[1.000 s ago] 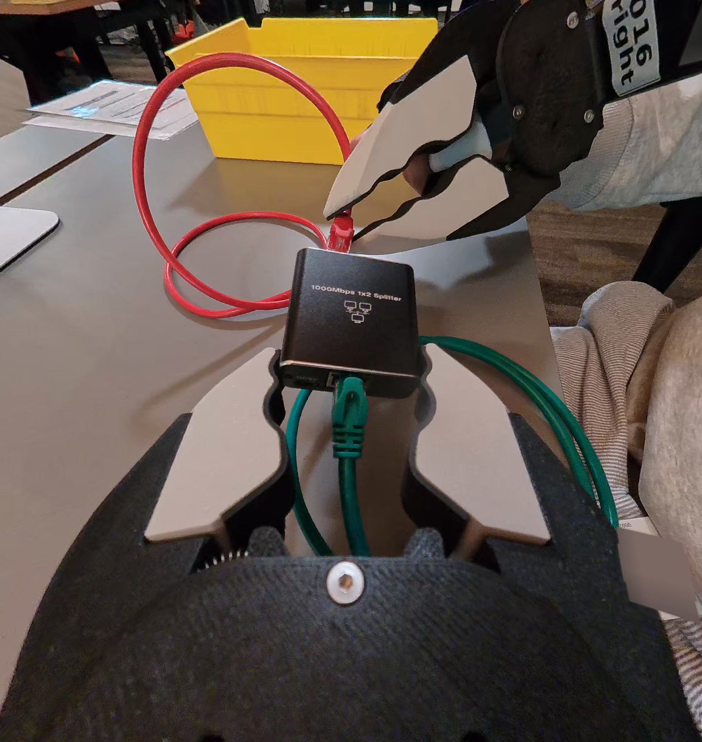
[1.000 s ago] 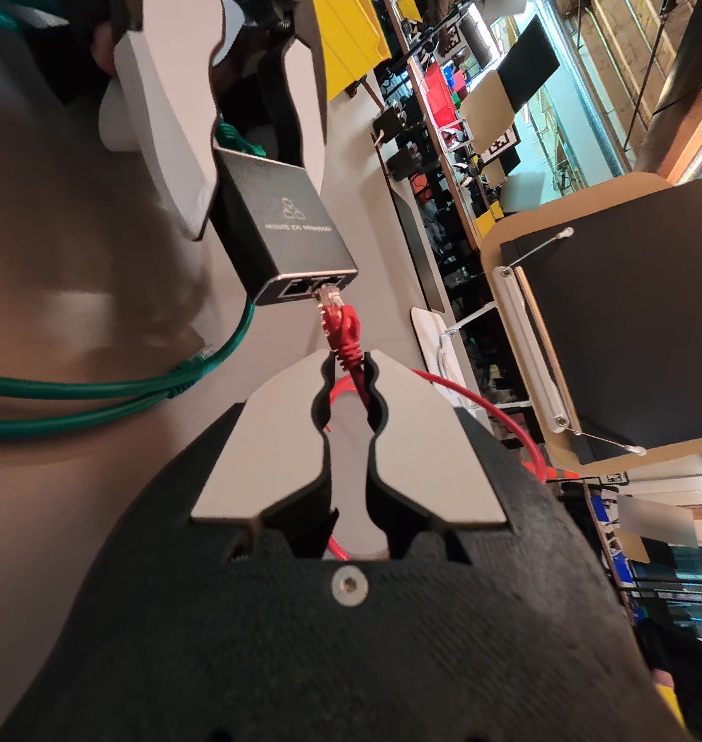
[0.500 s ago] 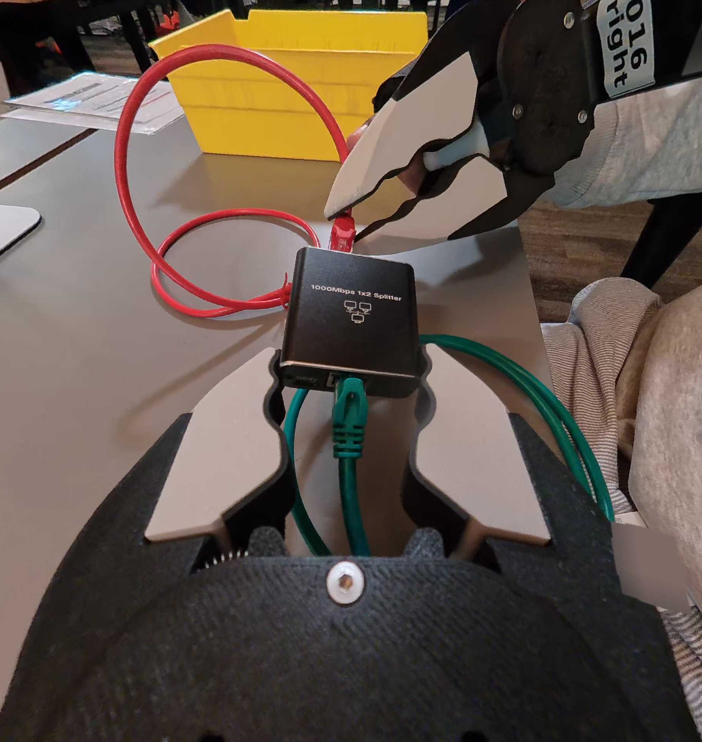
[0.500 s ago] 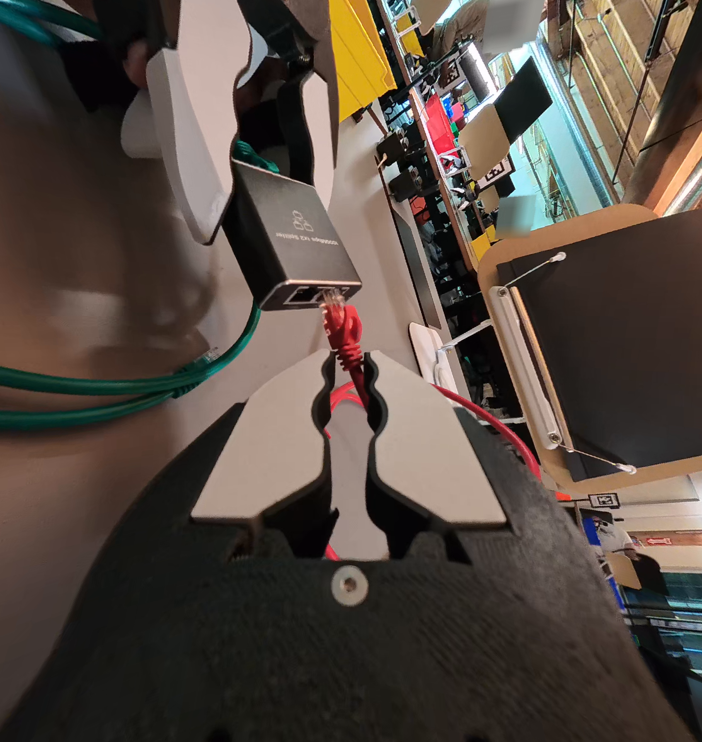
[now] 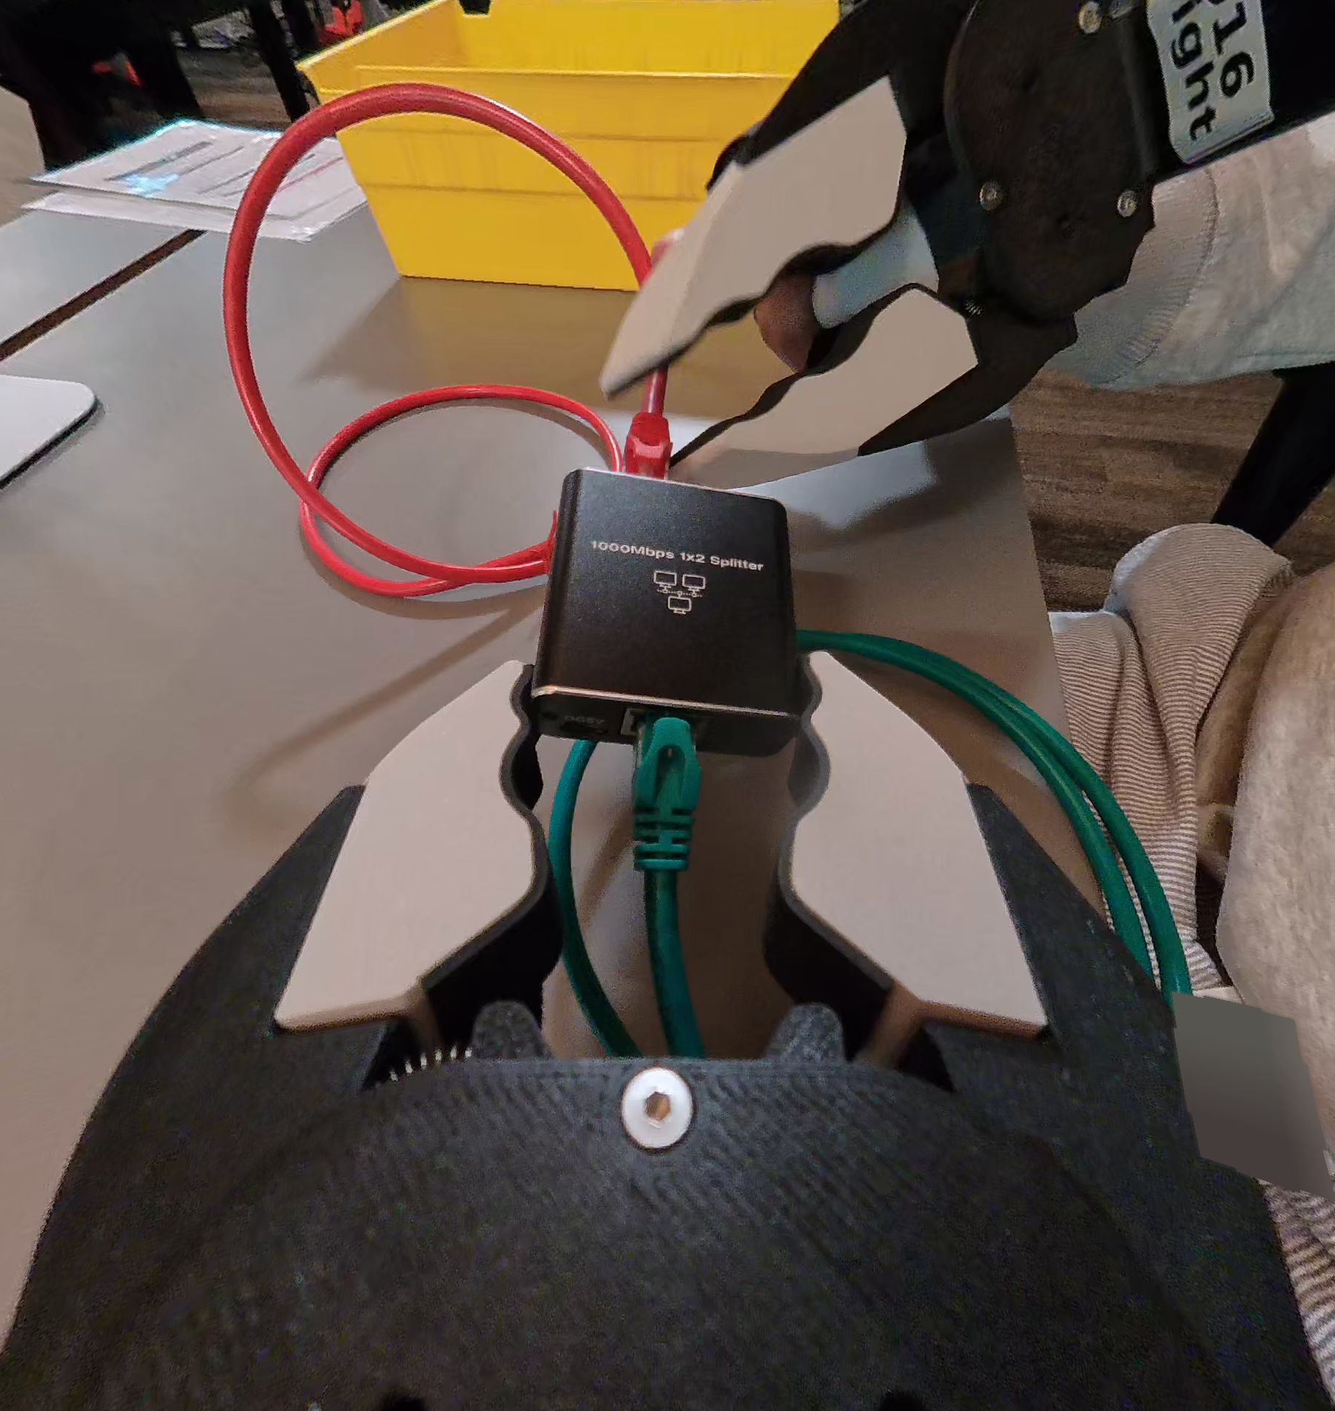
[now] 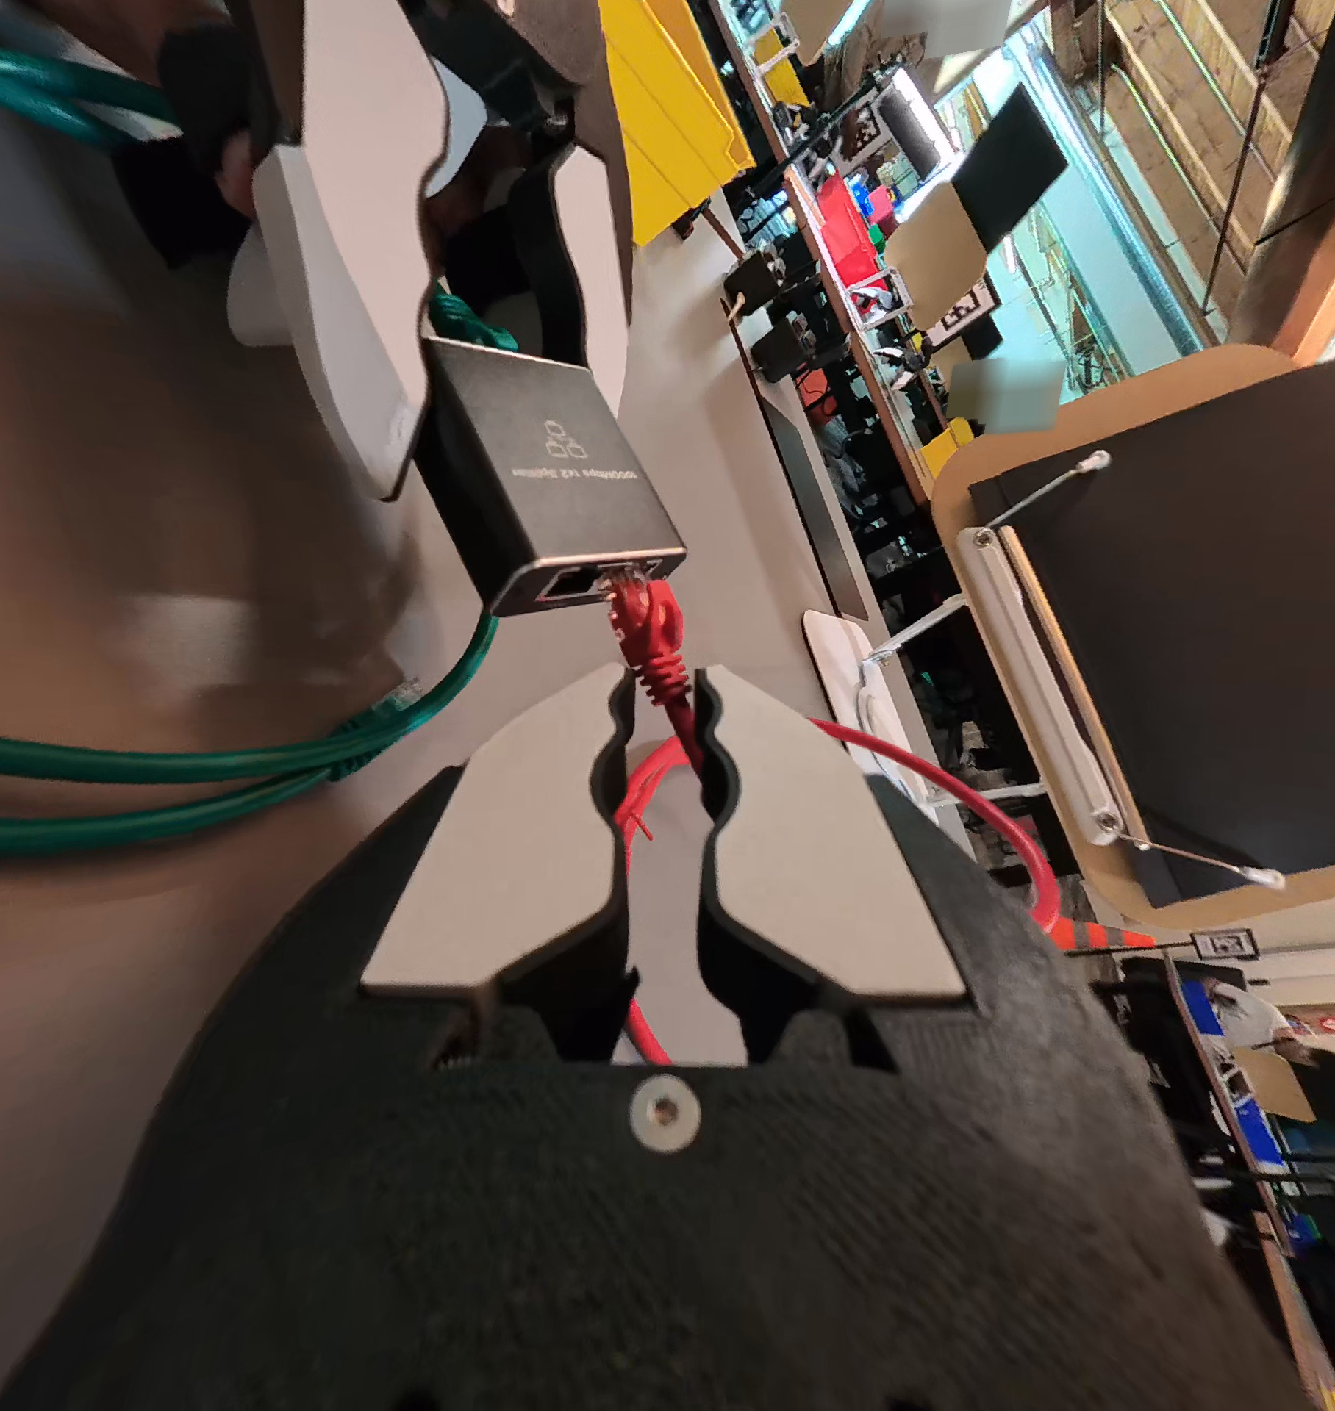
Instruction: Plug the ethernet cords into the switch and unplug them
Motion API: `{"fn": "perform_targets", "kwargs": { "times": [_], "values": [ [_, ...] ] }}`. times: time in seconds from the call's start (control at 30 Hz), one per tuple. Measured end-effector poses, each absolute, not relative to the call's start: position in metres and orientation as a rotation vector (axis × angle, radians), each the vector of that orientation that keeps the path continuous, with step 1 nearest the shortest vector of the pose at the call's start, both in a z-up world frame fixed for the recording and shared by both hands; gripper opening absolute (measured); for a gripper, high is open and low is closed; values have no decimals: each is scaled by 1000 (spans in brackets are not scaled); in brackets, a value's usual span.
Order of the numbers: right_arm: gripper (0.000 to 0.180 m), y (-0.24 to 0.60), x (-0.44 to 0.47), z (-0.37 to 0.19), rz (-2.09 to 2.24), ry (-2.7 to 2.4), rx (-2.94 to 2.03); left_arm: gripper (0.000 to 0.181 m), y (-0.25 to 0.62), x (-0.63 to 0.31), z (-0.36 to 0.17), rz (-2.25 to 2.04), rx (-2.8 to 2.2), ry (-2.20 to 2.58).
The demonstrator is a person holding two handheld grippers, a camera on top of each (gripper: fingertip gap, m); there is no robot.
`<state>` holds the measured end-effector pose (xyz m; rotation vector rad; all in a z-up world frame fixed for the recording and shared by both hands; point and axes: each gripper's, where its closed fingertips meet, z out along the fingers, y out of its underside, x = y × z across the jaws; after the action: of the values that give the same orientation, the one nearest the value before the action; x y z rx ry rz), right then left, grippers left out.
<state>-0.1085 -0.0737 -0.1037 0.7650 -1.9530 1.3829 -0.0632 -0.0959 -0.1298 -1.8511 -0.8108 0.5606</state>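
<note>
A black switch box (image 5: 664, 611) is held at its near end between the fingers of my left gripper (image 5: 664, 702), just above the grey table (image 5: 153, 649). A green cord (image 5: 664, 771) is plugged into its near face and loops off to the right. My right gripper (image 6: 661, 687) is shut on the red cord (image 6: 680, 718) just behind its plug (image 6: 641, 618). The plug's tip is in the mouth of one far-face port; the port beside it (image 6: 565, 584) is empty. How deep the plug sits I cannot tell. The right gripper (image 5: 645, 420) also shows beyond the switch.
A yellow bin (image 5: 573, 137) stands at the back of the table, with papers (image 5: 191, 168) to its left. A white pad (image 5: 7, 435) lies at the far left. The red cord's loops (image 5: 420, 496) lie left of the switch. A person's clothing (image 5: 1222, 763) is past the table's right edge.
My right gripper has pushed the red plug closer into the switch's far port; less of its clear tip shows. My left gripper keeps its hold on the switch.
</note>
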Motion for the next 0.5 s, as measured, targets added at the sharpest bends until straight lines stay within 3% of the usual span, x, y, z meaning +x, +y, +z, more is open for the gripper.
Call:
{"fn": "perform_targets", "kwargs": {
  "times": [0.17,0.5],
  "values": [
    [47,-72,-127,-83,1477,-1916,561,64,-105,-67,-124,577,-1780,-860],
    [49,-58,-171,-67,1947,-2186,-107,64,-124,-70,-107,555,-1585,-923]
  ]
}}
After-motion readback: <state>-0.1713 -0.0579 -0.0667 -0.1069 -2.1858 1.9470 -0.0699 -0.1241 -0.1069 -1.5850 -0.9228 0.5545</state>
